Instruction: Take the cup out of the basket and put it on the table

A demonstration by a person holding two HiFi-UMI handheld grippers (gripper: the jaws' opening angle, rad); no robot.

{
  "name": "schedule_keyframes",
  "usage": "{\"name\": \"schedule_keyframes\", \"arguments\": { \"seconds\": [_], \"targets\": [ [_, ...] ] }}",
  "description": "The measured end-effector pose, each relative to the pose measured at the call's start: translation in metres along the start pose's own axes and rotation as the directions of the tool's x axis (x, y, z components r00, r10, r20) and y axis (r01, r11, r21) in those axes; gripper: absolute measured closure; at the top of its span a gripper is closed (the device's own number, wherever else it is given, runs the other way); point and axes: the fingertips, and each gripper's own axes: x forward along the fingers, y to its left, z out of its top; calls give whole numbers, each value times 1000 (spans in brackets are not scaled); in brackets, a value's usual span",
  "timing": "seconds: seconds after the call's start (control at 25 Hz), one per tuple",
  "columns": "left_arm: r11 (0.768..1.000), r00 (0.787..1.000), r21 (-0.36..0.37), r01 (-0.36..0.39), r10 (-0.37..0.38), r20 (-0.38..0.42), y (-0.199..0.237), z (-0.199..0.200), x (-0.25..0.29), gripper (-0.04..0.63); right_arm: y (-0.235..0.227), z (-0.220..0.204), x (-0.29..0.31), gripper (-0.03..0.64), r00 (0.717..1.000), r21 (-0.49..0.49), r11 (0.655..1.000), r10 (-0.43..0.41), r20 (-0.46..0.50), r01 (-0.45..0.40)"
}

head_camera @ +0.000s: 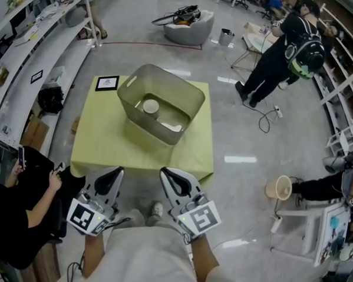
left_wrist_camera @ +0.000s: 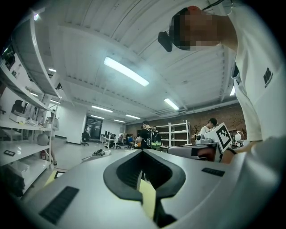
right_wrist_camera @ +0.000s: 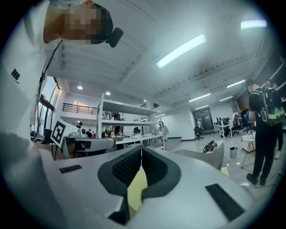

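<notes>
Start from the yellow-green table [head_camera: 93, 154]: square, low, straight ahead. Near its middle, toward the far edge, find the translucent grey basket [head_camera: 193, 106], open-topped, with a handle slot facing the far left corner. Just short of the near edge, note the left gripper [head_camera: 112, 175] and the right gripper [head_camera: 170, 176], each pressed together on nothing, well apart from the basket. At the far left corner, ignore the marker card [head_camera: 107, 83]. Inside the basket, by its left wall, spot the cup [head_camera: 150, 106]: pale, upright, mouth up. Probably the reach comes first. Part one claw before crossing the rim, descend from above, straddle the cup's wall, close gently, lift straight clear.
</notes>
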Motion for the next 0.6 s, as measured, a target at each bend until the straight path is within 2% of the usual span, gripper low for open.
{"name": "schedule_keyframes", "arguments": {
  "seconds": [0.28,0.6],
  "targets": [
    [1000,1000,-1,-1,1,-5,34,-1,18,595,-17,-4,34,606,1000,0,1000,0,-14,0],
    [998,998,-16,55,-55,-10,87,-9,55,595,-49,-10,85,606,998,-2,998,-57,-17,57]
  ]
}}
